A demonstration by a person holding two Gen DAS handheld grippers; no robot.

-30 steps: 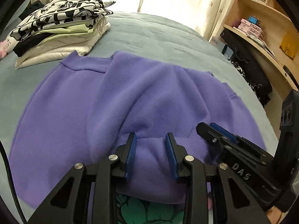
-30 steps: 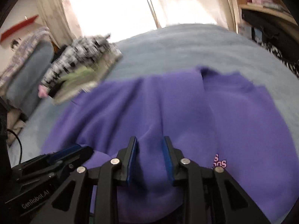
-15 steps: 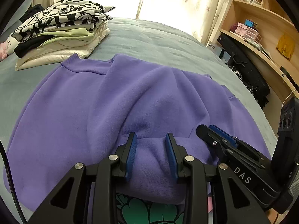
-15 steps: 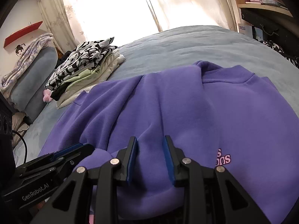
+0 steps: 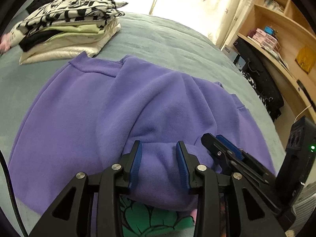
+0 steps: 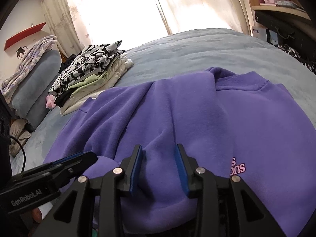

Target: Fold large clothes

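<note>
A large purple sweatshirt (image 5: 94, 118) lies on the grey-blue bed (image 5: 167, 39), folded over on itself, with pink lettering (image 6: 238, 167) on the chest. My left gripper (image 5: 159, 158) stands open over a thick fold at the near edge, fabric bulging between the blue pads. My right gripper (image 6: 159, 158) is open the same way over the fold beside it. Each gripper shows in the other's view: the right one (image 5: 227, 154) and the left one (image 6: 59, 169). A green print (image 5: 158, 219) shows under the fold.
A stack of folded clothes (image 5: 67, 23), black-and-white patterned on top, sits at the far left of the bed (image 6: 90, 71). A wooden shelf unit (image 5: 280, 39) with boxes and a black bag stands to the right. A curtained window (image 6: 138, 6) is behind. A grey cushion (image 6: 33, 83) lies left.
Both grippers have stayed over the near fold with jaws about equally wide. The views have shifted a little and the right wrist view has steadied from blur.
</note>
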